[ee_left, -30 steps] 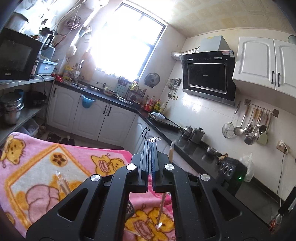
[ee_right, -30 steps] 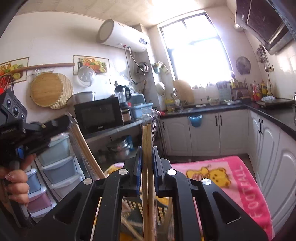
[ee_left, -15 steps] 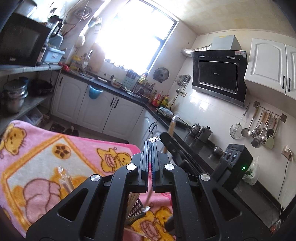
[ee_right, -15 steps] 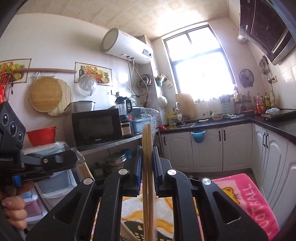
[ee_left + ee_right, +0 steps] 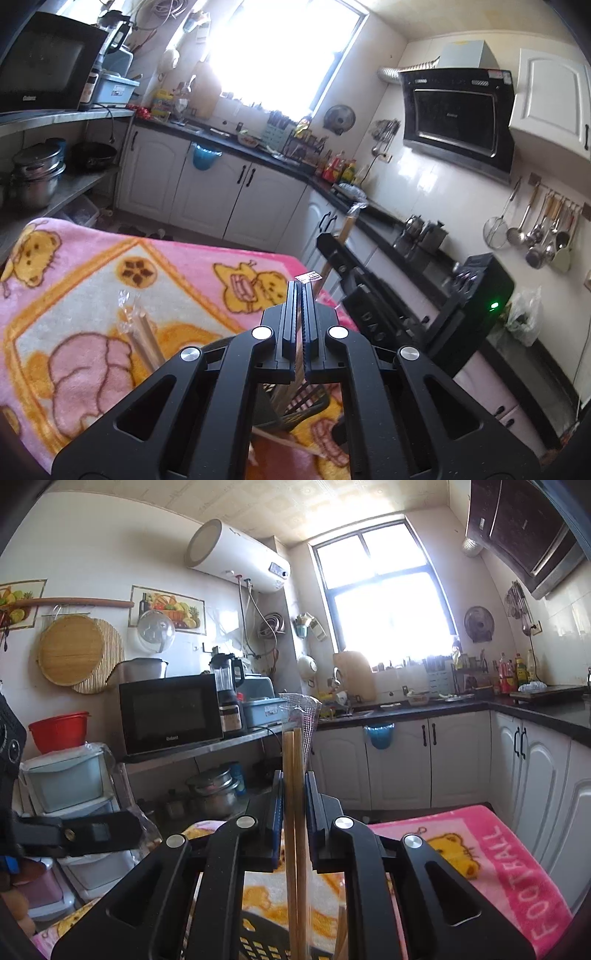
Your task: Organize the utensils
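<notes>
My right gripper (image 5: 294,786) is shut on a pair of wooden chopsticks (image 5: 293,812) in a clear plastic sleeve, held upright over a black slotted utensil basket (image 5: 258,938). The right gripper also shows in the left wrist view (image 5: 332,243), with its chopsticks (image 5: 345,232). My left gripper (image 5: 300,291) is shut on a thin sleeved utensil (image 5: 309,277), whose lower end runs down into the black basket (image 5: 303,402). Another sleeved pair of chopsticks (image 5: 142,332) stands tilted to the left of it.
A pink cartoon blanket (image 5: 92,295) covers the table under the basket. White cabinets (image 5: 236,199) and a dark counter run behind. A shelf with a microwave (image 5: 170,712) and pots stands to the left. Ladles hang on the right wall (image 5: 535,229).
Both grippers have risen a little and tilted over the basket. The right gripper with its chopsticks has come further into the left wrist view. Both stay shut.
</notes>
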A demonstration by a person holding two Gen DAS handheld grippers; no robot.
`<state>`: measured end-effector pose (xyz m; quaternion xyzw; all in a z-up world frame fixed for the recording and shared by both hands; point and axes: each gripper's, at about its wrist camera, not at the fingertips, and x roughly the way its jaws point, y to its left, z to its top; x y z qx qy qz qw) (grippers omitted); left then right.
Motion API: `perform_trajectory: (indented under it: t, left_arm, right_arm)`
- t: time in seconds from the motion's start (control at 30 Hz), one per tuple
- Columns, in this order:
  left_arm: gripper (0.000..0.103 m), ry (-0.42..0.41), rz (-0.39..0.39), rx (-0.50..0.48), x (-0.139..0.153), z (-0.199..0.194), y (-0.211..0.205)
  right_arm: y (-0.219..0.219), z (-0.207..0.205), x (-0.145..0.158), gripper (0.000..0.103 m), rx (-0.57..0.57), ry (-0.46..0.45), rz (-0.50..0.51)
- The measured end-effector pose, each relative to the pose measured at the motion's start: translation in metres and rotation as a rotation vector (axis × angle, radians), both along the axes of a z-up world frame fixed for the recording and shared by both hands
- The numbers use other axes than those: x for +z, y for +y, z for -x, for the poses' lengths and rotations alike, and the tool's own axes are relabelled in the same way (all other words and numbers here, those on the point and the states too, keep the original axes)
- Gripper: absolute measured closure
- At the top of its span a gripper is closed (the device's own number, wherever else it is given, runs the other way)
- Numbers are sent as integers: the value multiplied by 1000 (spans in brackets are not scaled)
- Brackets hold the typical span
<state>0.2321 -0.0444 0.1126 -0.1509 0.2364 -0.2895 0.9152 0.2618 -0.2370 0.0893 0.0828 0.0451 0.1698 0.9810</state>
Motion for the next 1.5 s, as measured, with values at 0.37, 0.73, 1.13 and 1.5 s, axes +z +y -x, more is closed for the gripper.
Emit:
perform_trajectory:
  t: [0.37,0.73,1.13,1.5]
  left_arm:
    - [74,62,-34,50,-22,0,8]
    - [20,38,-88,121,-21,24,24]
    - [11,49,-133,205,-42,65,38]
    - [11,95,-191,250,-80,99,44]
  right_arm:
    - [-16,27,-15,69,-4,69,30]
    - [-24,67,-29,55,-22,179,74]
    - [-30,108,-50,31,-27,281,112]
    - [-10,141,-87,12,-12,395,229]
